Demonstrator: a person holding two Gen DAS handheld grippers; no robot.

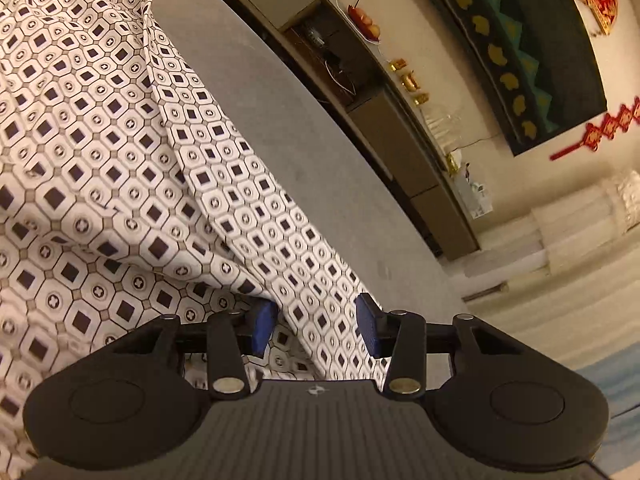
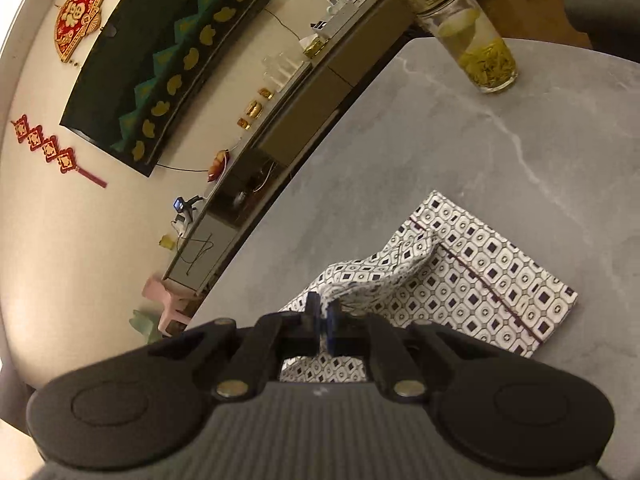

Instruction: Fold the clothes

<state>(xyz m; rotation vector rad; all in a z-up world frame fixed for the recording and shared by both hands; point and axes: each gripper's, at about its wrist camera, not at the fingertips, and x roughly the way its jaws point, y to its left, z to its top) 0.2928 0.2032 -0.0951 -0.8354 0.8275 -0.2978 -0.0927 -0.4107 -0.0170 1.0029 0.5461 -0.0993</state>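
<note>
Grey stone-look tabletop (image 2: 500,152) with pale veining carries the work; behind it a long low cabinet (image 2: 304,120) runs along a cream wall hung with a dark framed panel (image 2: 168,60) and red-and-gold ornaments (image 2: 80,20).

White garment with a black square-and-ring geometric print (image 1: 120,160): in the left wrist view it fills the left half of the frame, draped in loose folds over the tabletop, with one long fold running down toward the camera. In the right wrist view a folded section of the same fabric lies flat on the tabletop, and a thin dark red line crosses it diagonally.

Left gripper (image 1: 318,326): the blue-padded fingers (image 1: 370,330) stand partly apart. A band of the printed fabric passes between them. The left pad lies against or partly behind the cloth; the right pad shows a gap to the fabric edge. No clamping is visible.

Right gripper (image 2: 324,316): the fingers are closed together and pinch a raised corner of the garment. From the pinch the cloth rises in a twisted ridge above the flat folded section.

Tall clear glass tumbler (image 2: 472,36) with a gold-coloured band, containing pale liquid and green leaves, stands upright at the far part of the tabletop, well apart from the garment.
</note>
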